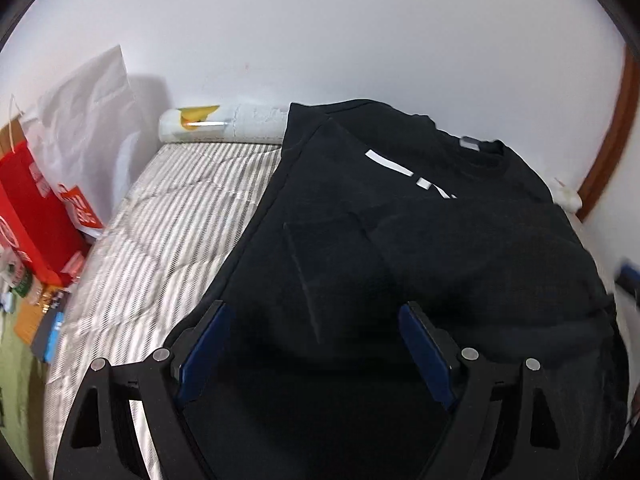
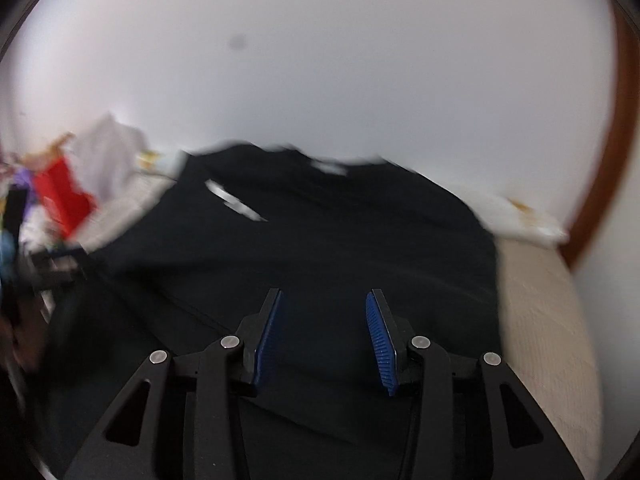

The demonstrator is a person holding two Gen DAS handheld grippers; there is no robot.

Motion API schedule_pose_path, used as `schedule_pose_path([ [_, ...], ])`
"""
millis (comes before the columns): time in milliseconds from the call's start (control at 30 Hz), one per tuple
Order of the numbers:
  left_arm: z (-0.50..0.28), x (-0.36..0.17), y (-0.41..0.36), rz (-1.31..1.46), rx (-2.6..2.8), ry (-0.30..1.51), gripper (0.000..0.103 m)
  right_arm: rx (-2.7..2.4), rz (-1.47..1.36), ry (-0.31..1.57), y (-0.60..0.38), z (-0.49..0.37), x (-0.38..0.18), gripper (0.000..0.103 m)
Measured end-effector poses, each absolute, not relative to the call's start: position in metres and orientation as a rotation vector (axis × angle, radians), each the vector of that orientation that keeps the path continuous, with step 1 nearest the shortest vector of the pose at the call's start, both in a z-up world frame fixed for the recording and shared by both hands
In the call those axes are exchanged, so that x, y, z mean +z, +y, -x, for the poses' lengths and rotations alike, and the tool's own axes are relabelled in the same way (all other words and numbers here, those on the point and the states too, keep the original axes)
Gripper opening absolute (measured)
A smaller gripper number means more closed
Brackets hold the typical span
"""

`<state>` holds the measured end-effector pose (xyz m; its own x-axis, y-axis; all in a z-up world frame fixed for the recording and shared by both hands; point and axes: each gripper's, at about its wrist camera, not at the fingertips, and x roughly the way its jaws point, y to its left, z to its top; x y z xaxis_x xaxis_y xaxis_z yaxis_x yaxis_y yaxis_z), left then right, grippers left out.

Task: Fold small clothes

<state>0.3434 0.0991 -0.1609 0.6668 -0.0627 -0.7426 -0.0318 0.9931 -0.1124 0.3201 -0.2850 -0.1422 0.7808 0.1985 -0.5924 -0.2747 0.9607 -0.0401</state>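
Observation:
A black T-shirt (image 1: 400, 232) with white print lies on a striped mattress (image 1: 168, 216), collar toward the far wall and one sleeve folded inward. My left gripper (image 1: 316, 312) is open, its blue-padded fingers spread over the shirt's near part with nothing between them. In the blurred right wrist view the same shirt (image 2: 320, 240) fills the middle. My right gripper (image 2: 324, 300) is open and empty just above the shirt's near edge.
A red and white bag (image 1: 44, 208) and small clutter stand at the mattress's left edge. A white roll (image 1: 224, 124) lies along the far wall. A brown wooden frame (image 1: 612, 136) rises at the right. A beige surface (image 2: 548, 320) lies right of the shirt.

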Motion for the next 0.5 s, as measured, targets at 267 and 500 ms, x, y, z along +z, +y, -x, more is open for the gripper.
schedule_pose_path([
  [267, -0.379, -0.181, 0.1, 0.099, 0.025, 0.868, 0.062, 0.082, -0.046, 0.749, -0.392, -0.308, -0.197, 0.045],
  [500, -0.388, -0.171, 0.092, 0.055, 0.066, 0.836, 0.006, 0.143, -0.133, 0.774, -0.393, -0.318, -0.208, 0.045],
])
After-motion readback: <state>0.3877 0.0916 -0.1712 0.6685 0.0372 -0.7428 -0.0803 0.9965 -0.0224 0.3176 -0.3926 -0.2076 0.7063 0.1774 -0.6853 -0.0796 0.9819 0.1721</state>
